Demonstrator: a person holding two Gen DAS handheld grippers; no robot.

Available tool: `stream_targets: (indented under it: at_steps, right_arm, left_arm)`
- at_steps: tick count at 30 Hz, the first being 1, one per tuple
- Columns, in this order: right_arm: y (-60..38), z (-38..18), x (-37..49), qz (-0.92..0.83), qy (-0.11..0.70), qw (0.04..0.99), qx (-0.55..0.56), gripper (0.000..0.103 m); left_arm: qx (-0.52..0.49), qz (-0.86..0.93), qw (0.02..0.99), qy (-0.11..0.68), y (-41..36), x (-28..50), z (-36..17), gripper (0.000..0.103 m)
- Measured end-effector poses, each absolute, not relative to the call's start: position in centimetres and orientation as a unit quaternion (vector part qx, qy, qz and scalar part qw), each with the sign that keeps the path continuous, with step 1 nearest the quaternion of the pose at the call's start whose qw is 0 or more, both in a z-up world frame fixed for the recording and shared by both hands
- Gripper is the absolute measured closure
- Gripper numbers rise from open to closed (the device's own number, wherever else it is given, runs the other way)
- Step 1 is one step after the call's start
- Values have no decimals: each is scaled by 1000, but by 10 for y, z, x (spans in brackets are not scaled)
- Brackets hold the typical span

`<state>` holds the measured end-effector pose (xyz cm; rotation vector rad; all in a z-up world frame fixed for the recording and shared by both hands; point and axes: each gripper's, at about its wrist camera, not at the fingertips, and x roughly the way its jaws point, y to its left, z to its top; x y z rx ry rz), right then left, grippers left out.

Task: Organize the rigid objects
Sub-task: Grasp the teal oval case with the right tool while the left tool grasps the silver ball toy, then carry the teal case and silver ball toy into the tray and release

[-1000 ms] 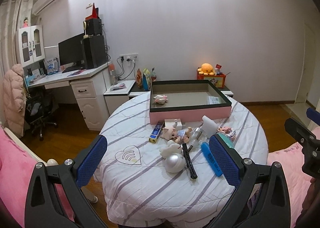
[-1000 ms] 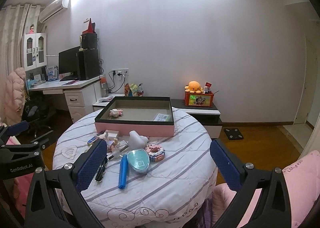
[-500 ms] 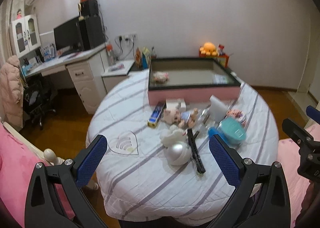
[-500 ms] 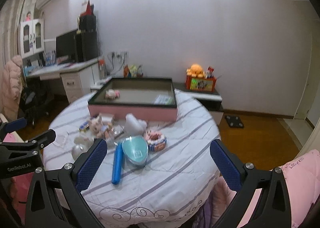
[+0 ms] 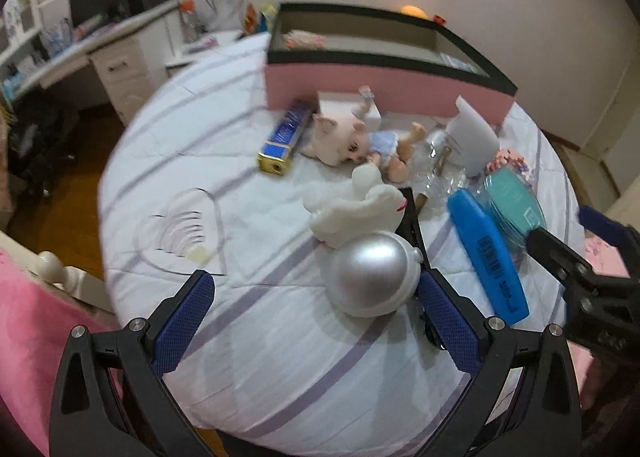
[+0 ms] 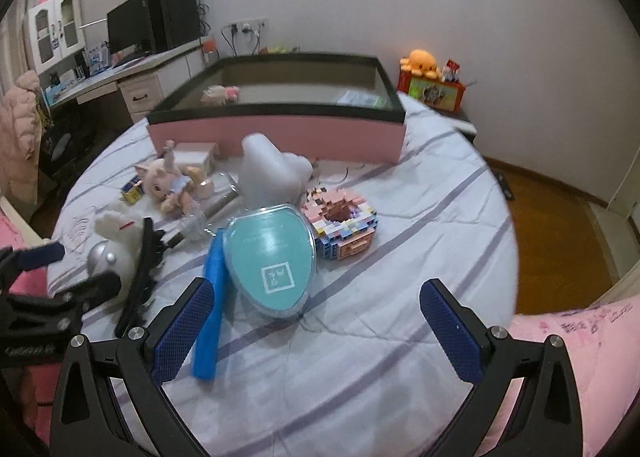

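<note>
Both spread grippers have dropped in close over the pile in front of the pink-walled, black-rimmed box: the left gripper nears the silver dome, the right gripper the teal oval case. A first pickup looks imminent.

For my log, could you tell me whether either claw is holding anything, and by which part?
Nothing is held: the left claw and right claw are both open and empty.
</note>
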<state>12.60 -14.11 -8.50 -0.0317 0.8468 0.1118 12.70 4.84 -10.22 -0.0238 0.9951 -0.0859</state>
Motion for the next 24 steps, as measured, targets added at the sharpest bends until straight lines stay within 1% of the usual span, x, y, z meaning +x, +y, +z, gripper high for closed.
stream_targets:
  at_steps: [1,2,4,6,8,9,10,11,12,13,24]
  right_arm:
    - [-142,-88,130,58,415,908,-4,6]
    - [-143,-91,134,64,419,906,5,9]
    - [-140,-98,141,73,429,900,6,10]
    - [-134,-105,147,74,436,897,-4,15]
    - [-130,-109,152,82,436,896,-3,22]
    - [-128,-111,154,83,438,895,-4,23]
    - [-125,-112,155,80,435,897,-13,26]
    - [-122,-112,155,75,429,900,-20,37]
    - [-120,-111,155,74,426,901,-24,45]
    - [-117,-110,155,76,425,902,-25,47]
    - [-126,-105,154,75,433,898,-1,47]
  left_arm:
    - [-8,-40,875,483,48,130,-106,0]
    - [-1,-33,872,488,47,133,-112,0]
    - [12,-20,866,499,46,141,-122,0]
    - [15,-22,872,489,46,143,-122,0]
    - [22,-26,875,484,44,145,-122,3]
    - [24,-31,879,476,42,145,-121,12]
    - [25,-34,882,469,42,144,-118,32]
    - [31,-35,886,461,39,142,-115,47]
    - [38,-35,887,460,37,142,-113,58]
    - [44,-34,885,462,35,142,-113,58]
    - [30,-37,882,469,38,143,-108,58]
